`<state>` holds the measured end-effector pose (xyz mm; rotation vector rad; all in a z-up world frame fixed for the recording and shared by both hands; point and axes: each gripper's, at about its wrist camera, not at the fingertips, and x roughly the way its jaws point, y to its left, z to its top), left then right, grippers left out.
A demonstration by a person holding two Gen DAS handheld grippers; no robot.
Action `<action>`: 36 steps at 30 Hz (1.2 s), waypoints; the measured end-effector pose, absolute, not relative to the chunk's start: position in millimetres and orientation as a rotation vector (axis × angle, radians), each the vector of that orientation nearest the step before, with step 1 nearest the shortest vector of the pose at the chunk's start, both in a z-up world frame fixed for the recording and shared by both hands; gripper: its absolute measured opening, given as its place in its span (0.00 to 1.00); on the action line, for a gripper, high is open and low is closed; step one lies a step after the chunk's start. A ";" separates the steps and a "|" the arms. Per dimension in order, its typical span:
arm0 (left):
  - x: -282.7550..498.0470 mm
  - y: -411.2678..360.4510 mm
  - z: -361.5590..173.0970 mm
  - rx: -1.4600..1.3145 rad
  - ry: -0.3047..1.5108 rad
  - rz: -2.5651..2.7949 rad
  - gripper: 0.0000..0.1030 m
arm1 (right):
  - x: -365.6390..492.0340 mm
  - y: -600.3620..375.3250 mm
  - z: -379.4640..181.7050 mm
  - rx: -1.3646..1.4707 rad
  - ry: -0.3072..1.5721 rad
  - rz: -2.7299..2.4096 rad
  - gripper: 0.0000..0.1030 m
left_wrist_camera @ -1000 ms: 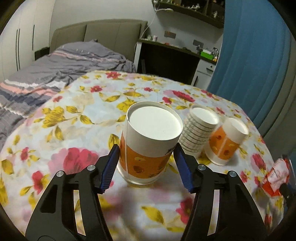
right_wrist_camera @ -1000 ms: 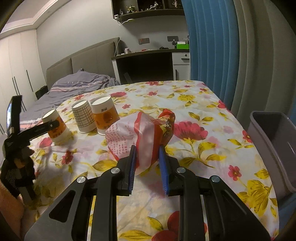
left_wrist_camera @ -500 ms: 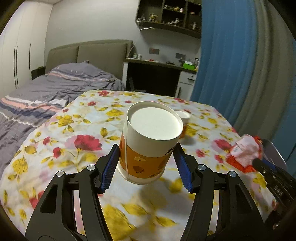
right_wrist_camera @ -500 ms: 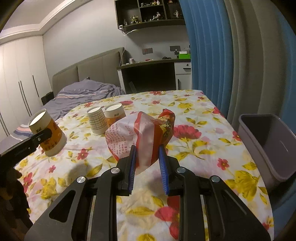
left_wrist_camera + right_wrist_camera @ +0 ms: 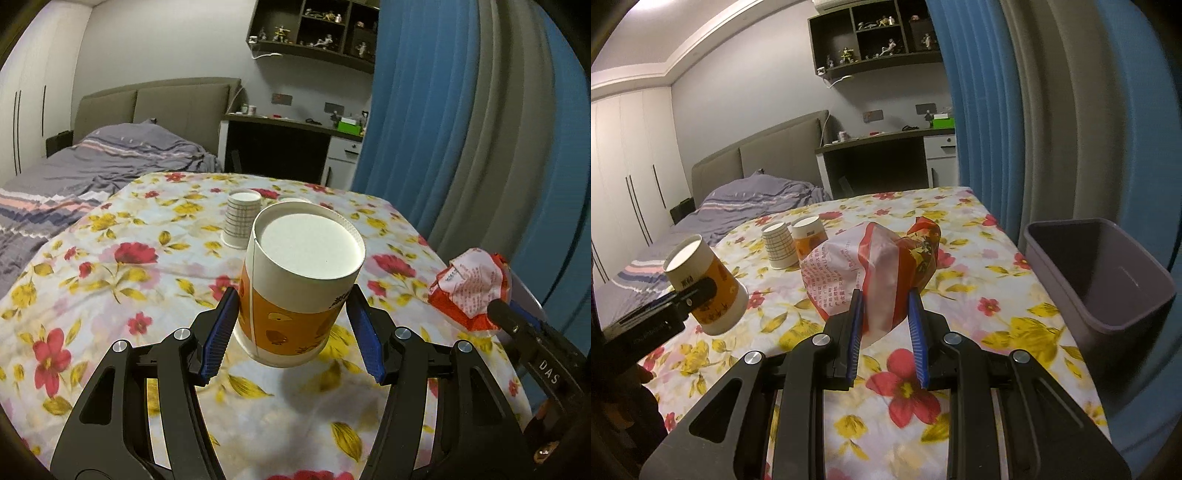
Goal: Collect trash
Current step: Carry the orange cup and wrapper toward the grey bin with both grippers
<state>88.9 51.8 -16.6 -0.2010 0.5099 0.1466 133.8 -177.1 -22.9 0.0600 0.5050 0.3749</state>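
Above floral tablecloth (image 5: 110,266), left hand-held gripper (image 5: 291,332) clamping orange cup (image 5: 295,295) (upside down), right hand-held gripper (image 5: 886,332) pinching crumpled wrapper (image 5: 871,266)

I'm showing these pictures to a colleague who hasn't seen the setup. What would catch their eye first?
Probably the upside-down orange paper cup held off the flowered tablecloth between the left gripper pads, filling the middle of that view. Next, the crumpled red and white wrapper pinched in the right gripper, with the empty grey bin just past the table's right edge. Two more cups stand upside down farther back.
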 end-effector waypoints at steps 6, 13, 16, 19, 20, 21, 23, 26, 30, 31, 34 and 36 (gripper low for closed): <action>84.1 34.3 -19.8 -0.194 0.516 0.124 0.57 | 129.7 -189.2 -25.3 0.075 0.506 0.366 0.24; 88.9 17.6 -21.6 -0.188 0.520 0.094 0.57 | 125.6 -202.4 -26.2 0.094 0.504 0.342 0.24; 93.7 11.0 -21.7 -0.185 0.522 0.075 0.57 | 127.3 -208.7 -27.6 0.099 0.504 0.330 0.24; 98.3 5.7 -22.3 -0.183 0.524 0.057 0.57 | 129.0 -214.6 -28.3 0.104 0.502 0.318 0.24; 100.0 4.5 -22.3 -0.185 0.525 0.051 0.57 | 128.8 -215.9 -28.5 0.104 0.501 0.314 0.24; 101.4 2.3 -22.4 -0.184 0.526 0.046 0.57 | 129.3 -218.3 -27.9 0.105 0.497 0.307 0.24; 104.4 -2.9 -23.2 -0.174 0.526 0.033 0.57 | 130.3 -222.6 -27.1 0.108 0.491 0.296 0.24; 108.7 -10.0 -22.7 -0.166 0.525 0.012 0.57 | 132.3 -228.4 -26.4 0.112 0.485 0.279 0.24; 116.3 -19.8 -20.6 -0.153 0.523 -0.014 0.57 | 136.5 -238.9 -24.5 0.115 0.476 0.250 0.24; 119.7 -23.6 -19.3 -0.149 0.521 -0.026 0.57 | 137.3 -242.5 -23.6 0.115 0.471 0.238 0.24; 128.8 -34.4 -15.8 -0.141 0.516 -0.063 0.57 | 141.4 -256.2 -21.4 0.120 0.461 0.198 0.24; 135.1 -40.6 -13.3 -0.144 0.516 -0.090 0.57 | 144.7 -268.7 -18.9 0.124 0.450 0.162 0.24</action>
